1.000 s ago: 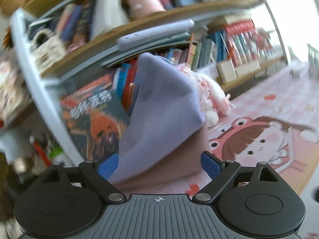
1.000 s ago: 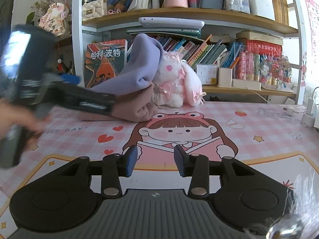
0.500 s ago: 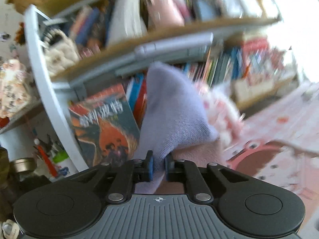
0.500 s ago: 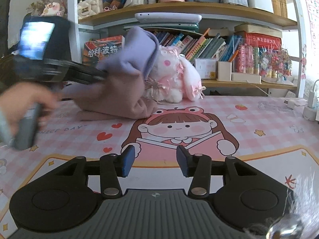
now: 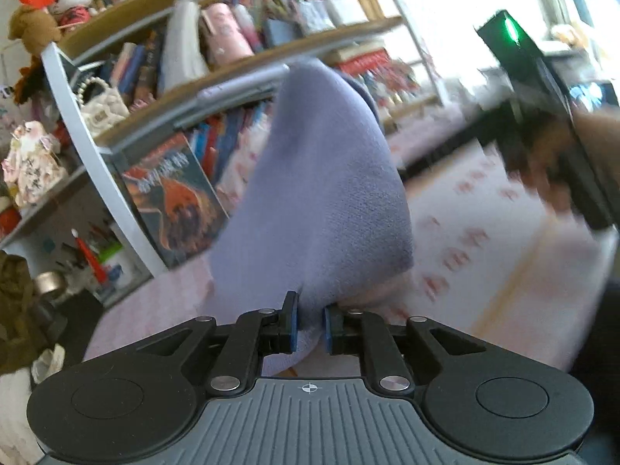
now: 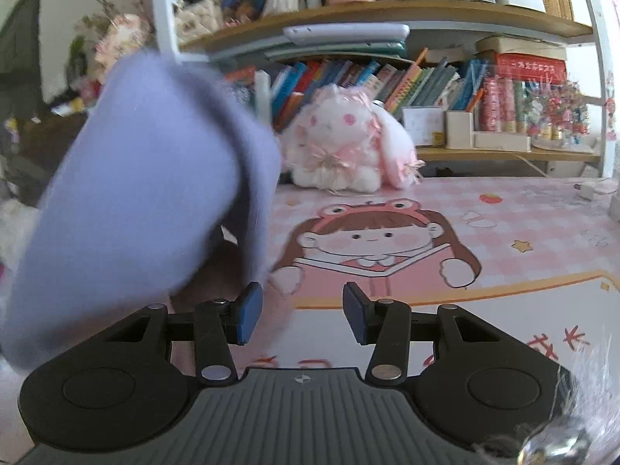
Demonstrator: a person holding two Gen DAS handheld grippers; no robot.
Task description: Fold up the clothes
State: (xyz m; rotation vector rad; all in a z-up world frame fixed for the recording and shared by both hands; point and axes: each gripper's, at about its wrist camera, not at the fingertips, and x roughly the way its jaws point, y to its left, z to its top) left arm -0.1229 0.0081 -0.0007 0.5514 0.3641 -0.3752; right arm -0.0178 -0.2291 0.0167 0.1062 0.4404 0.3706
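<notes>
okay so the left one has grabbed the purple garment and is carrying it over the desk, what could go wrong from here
1. The left hand-held gripper pinches only a small bunch of the purple garment, and its jaws are opening; the cloth could slip free.
2. The garment hangs bunched, so it may land creased rather than flat on the pink desk mat.
3. It swings close to the open right hand-held gripper, which could snag it.
</notes>
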